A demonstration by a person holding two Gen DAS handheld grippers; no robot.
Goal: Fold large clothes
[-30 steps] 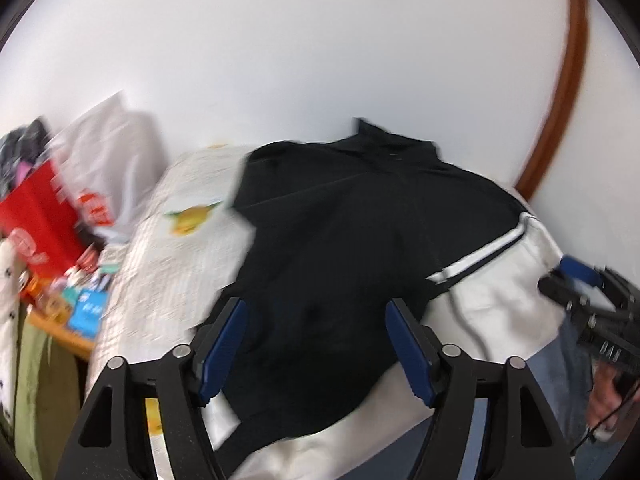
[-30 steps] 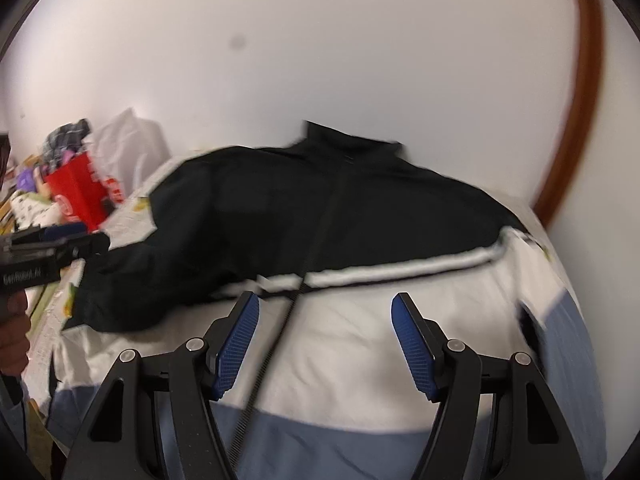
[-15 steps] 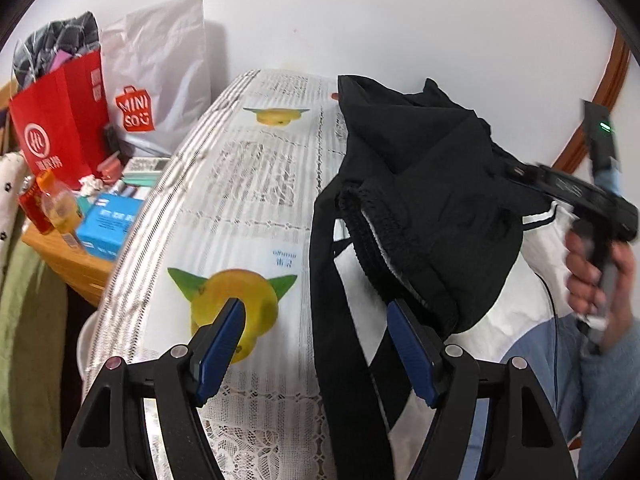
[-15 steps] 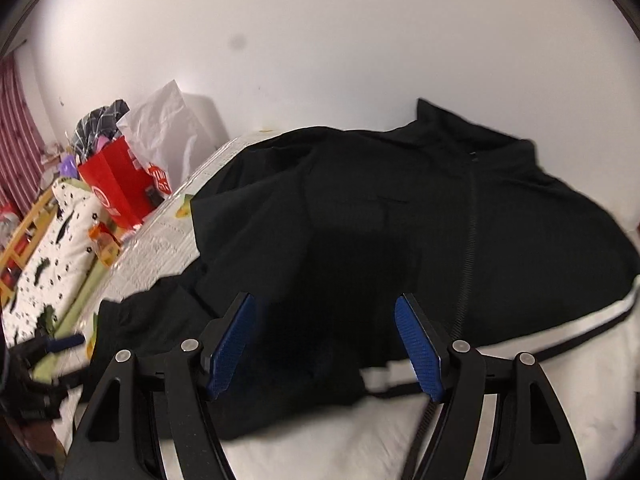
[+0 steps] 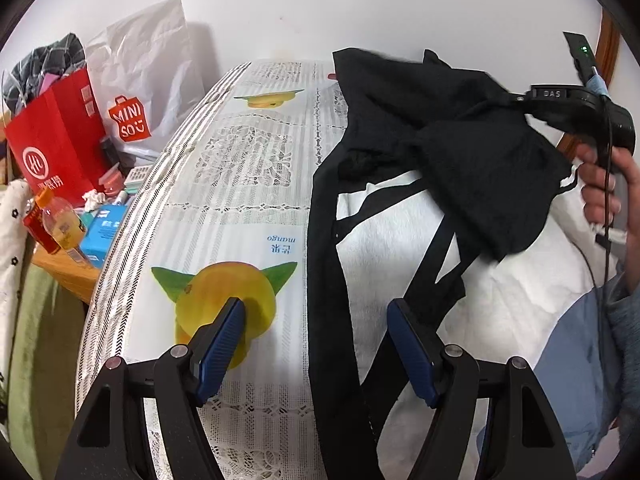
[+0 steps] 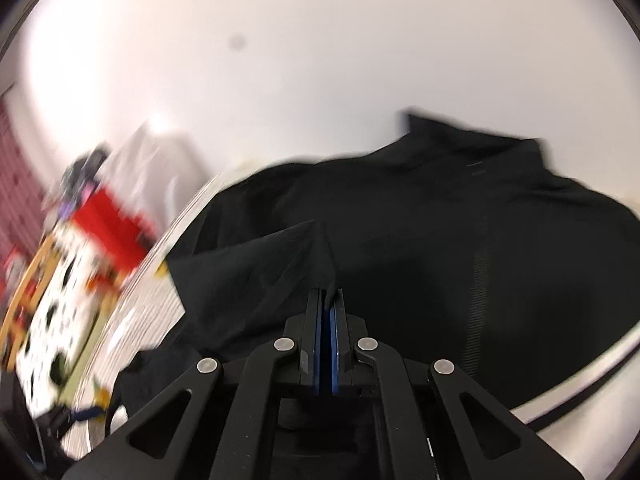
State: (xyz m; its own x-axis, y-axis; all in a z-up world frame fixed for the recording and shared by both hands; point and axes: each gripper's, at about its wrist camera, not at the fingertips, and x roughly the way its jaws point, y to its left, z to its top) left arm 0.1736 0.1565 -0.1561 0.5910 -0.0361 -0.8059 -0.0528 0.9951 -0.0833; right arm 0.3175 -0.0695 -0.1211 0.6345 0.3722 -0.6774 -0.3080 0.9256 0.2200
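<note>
A large jacket, black on top with a white band and a blue hem, lies on the table [image 5: 248, 184]. In the left wrist view its black sleeve [image 5: 488, 168] is lifted and folded over the white body [image 5: 400, 240]. My right gripper [image 5: 516, 98] holds that sleeve at upper right. In the right wrist view the right gripper [image 6: 329, 300] is shut on black fabric [image 6: 280, 264] of the jacket [image 6: 460, 232]. My left gripper [image 5: 316, 320] is open and empty, low over the table edge, a black strip of the jacket [image 5: 328, 280] between its fingers.
The table has a white lace cloth with mango prints [image 5: 228, 300]. At the left stand a red paper bag [image 5: 52, 136], a white Miniso bag [image 5: 140, 92], a blue box [image 5: 104, 228] and a bottle [image 5: 56, 224]. A white wall is behind.
My right gripper has shut on the black sleeve and carried it up and across the jacket. My left gripper has swung left and down toward the table edge, staying open.
</note>
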